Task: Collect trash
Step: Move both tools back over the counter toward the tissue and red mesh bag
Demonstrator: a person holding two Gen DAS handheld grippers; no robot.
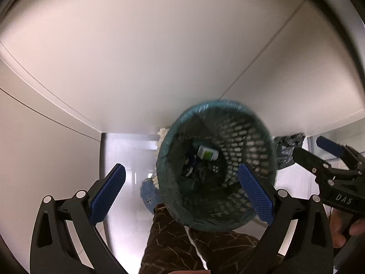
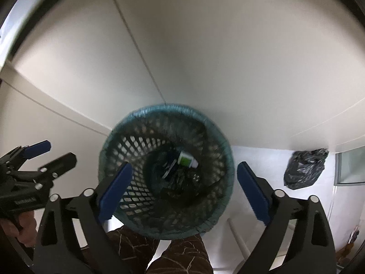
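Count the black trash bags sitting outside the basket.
1. A tied black trash bag sits on the white floor to the right of the mesh basket, apart from it; the left wrist view shows it behind the basket's right edge. Others may be hidden.

Open plastic lattice on the basket (image 2: 136, 150), thin teal film over its rim. At four o'clock, crinkled glossy black bag (image 2: 304, 169). Textured matt blue pads (image 1: 107, 196) on smooth black plastic. Smooth matt white counter (image 1: 159, 57) at twelve.
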